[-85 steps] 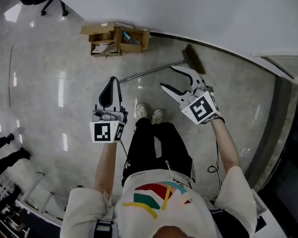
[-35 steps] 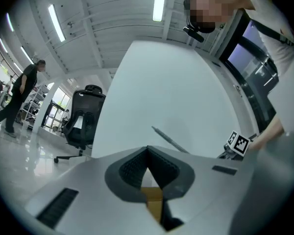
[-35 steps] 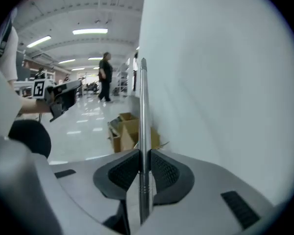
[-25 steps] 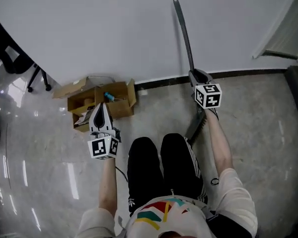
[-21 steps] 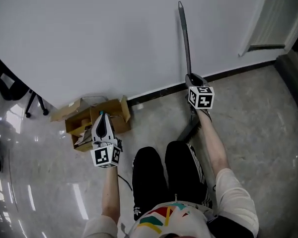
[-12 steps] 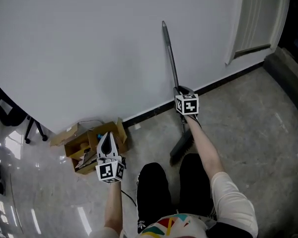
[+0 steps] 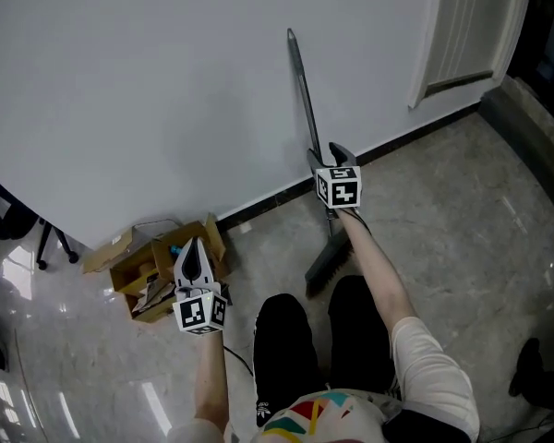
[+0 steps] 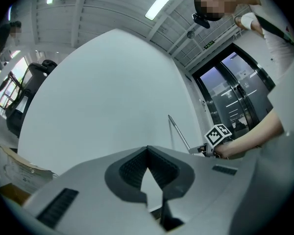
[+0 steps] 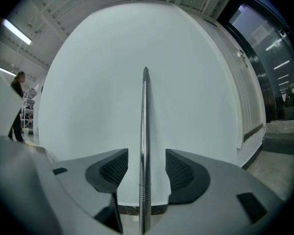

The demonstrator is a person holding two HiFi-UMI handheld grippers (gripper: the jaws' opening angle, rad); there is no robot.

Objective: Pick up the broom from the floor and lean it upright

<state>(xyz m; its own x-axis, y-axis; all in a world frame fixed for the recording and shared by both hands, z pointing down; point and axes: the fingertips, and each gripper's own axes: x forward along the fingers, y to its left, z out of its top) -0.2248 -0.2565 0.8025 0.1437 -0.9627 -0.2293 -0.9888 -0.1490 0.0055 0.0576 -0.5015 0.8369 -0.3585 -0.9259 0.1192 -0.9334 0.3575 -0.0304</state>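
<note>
Light, stiff but slick, likely best held mid-handle, the broom (image 7: 302, 90) leans upright against the wall (image 7: 166, 81), loose between the just-opening fingers of the right gripper (image 7: 327, 153); the left gripper (image 7: 195, 245) is clenched, empty.

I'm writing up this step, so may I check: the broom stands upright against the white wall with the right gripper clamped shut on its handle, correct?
Not quite. The broom stands upright against the white wall, but the right gripper is not clamped: its jaws have just been opening and stand apart, the handle between them touching neither pad, as the right gripper view shows.
</note>
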